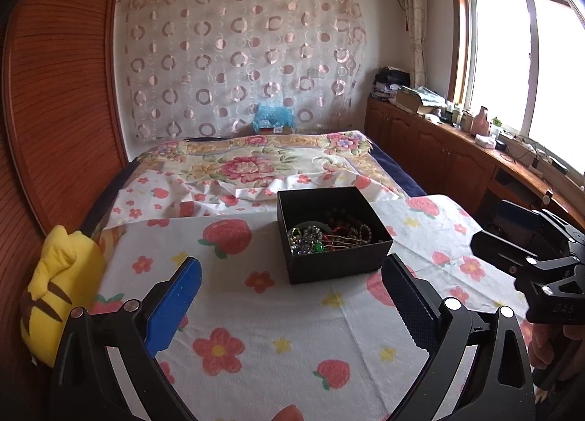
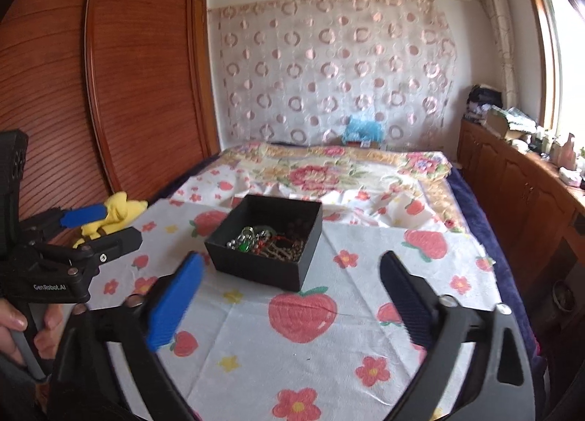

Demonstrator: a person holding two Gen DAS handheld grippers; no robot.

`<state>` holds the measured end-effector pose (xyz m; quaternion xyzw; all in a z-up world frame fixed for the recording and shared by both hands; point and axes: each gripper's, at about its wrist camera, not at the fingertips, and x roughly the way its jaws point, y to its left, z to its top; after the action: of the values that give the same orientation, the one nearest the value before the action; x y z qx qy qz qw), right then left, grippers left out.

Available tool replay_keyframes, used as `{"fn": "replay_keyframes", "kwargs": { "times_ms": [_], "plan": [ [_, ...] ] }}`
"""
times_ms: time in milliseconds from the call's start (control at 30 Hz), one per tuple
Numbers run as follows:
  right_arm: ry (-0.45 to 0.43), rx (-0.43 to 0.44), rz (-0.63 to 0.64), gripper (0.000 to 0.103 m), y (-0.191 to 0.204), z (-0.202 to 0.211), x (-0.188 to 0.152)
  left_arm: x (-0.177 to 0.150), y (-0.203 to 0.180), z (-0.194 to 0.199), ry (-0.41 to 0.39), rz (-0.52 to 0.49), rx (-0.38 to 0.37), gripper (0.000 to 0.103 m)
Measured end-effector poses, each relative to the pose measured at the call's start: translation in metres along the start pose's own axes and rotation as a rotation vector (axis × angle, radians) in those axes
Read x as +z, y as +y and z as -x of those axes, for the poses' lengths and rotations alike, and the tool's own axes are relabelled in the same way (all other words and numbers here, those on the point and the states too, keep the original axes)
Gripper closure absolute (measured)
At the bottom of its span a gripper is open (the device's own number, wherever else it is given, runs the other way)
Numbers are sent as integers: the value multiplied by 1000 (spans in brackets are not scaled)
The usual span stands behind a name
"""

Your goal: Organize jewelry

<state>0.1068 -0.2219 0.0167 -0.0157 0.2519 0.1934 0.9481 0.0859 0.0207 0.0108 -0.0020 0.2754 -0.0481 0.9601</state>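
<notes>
The black box [image 1: 334, 234] w/ the jewelry [image 1: 325, 236] piled inside sits mid strawberry cloth [image 1: 256, 348], so both the left gripper [image 1: 292, 296] & right gripper [image 2: 292, 296] wait spread wide, holding nothing, prob ready to reach in.

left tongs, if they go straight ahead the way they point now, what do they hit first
Probably the black box of jewelry. It sits just ahead of the open left tongs, a little right of their centre line, on the strawberry cloth. Nothing lies between them, though depth is hard to judge.
</notes>
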Motion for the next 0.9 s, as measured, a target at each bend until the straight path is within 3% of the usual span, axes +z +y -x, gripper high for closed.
{"fn": "replay_keyframes", "kwargs": {
  "times_ms": [500,900],
  "plan": [
    [-106,-119,-37,3,3,52,-6,-16,3,46,-38,17,56,8],
    [-98,-110,-62,3,0,51,-14,-20,-1,53,-46,13,49,8]
  ]
}}
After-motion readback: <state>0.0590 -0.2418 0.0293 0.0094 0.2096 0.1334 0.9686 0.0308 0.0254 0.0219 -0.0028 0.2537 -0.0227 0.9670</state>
